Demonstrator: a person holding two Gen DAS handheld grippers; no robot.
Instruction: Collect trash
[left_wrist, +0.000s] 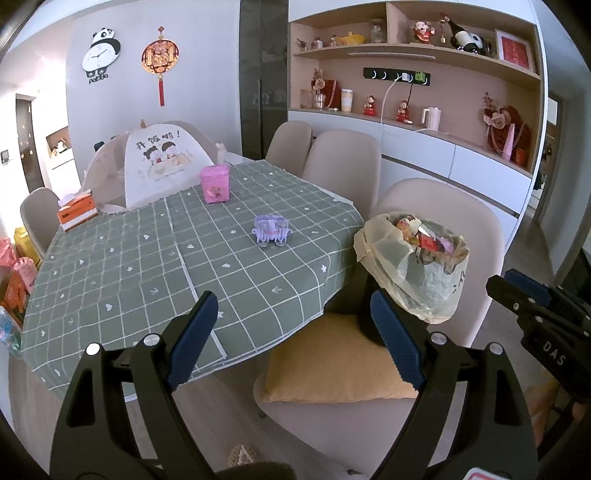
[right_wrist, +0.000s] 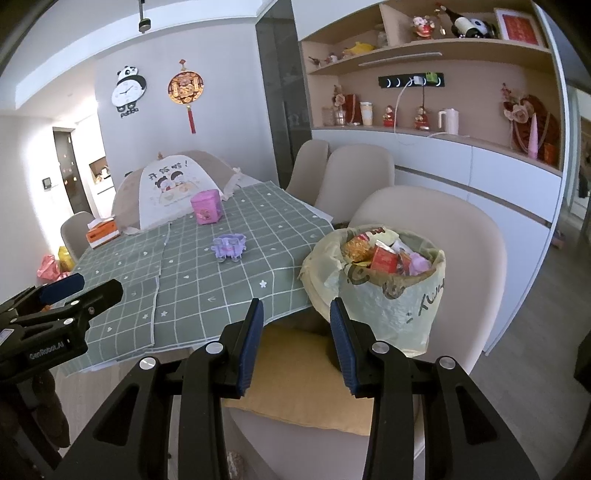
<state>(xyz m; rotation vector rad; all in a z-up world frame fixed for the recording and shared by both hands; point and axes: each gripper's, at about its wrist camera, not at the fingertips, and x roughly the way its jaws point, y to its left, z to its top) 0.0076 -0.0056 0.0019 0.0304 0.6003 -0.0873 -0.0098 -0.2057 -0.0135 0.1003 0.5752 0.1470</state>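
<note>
On the table (left_wrist: 110, 258) with the green checked cloth I count one pink tin (left_wrist: 215, 183), one purple toy cart (left_wrist: 270, 229), one orange tissue box (left_wrist: 77, 212) and one food cover (left_wrist: 159, 162). One trash bin (right_wrist: 384, 280), bag-lined and full of wrappers, sits on the nearest of three beige chairs (right_wrist: 436, 221). Left gripper (left_wrist: 291, 332) and right gripper (right_wrist: 295, 339) both hang with jaws apart, holding nothing. Wooden shelving on the back wall.
</note>
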